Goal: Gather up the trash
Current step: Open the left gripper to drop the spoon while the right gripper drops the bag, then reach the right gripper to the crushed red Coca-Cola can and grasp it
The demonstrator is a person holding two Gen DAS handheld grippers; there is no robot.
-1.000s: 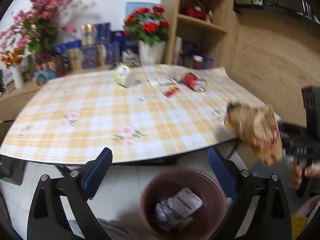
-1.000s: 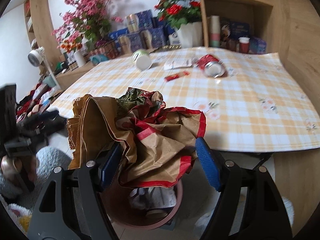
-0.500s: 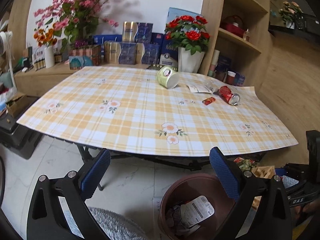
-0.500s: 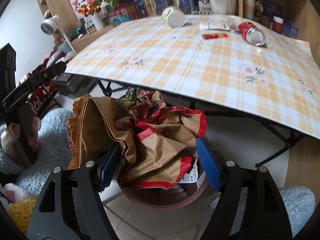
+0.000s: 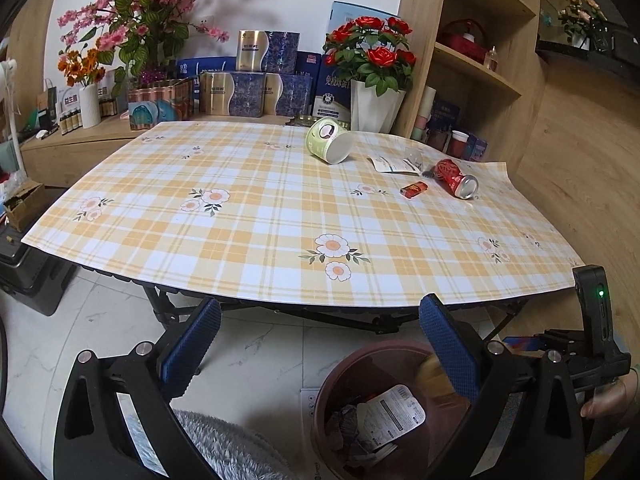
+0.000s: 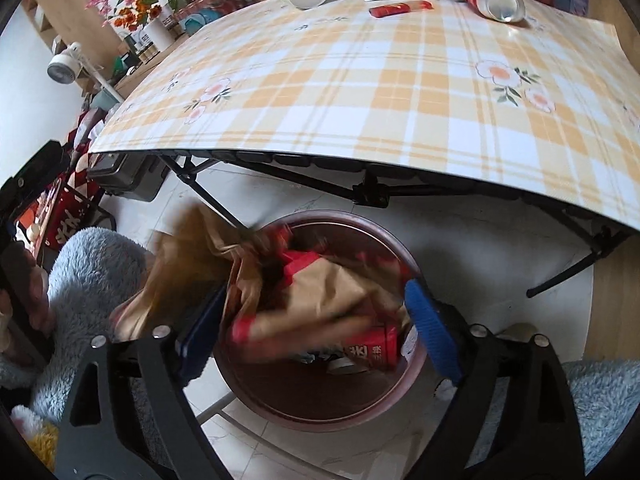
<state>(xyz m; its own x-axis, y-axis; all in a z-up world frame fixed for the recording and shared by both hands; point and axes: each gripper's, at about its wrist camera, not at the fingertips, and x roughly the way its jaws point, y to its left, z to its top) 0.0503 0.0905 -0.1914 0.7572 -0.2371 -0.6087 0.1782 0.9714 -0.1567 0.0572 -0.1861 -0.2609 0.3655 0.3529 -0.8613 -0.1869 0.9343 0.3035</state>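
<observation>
A crumpled brown and red paper bag [image 6: 328,292], blurred, is dropping between the opening jaws of my right gripper [image 6: 316,320] into the maroon trash bin [image 6: 348,218] on the floor. The pads no longer press on it. From the left wrist view, the same bin [image 5: 340,376] holds a white labelled wrapper [image 5: 394,410], and the bag shows as a tan blur [image 5: 430,372]. My left gripper [image 5: 320,350] hangs open and empty just left of the bin. On the table lie a green paper cup [image 5: 330,144], a red can [image 5: 456,178], a small red wrapper [image 5: 414,189] and a white packet [image 5: 394,164].
The checked tablecloth's front edge [image 5: 280,300] overhangs black folding legs [image 6: 372,192] right above the bin. A grey fluffy rug [image 6: 92,272] lies beside the bin. Flower vases and boxes [image 5: 256,80] line the back, and wooden shelves [image 5: 472,64] stand at the right.
My right gripper has sunk from table height to just over the bin. Its jaws have spread and the paper bag has slipped out downward. The left gripper's view has swung left and levelled.
</observation>
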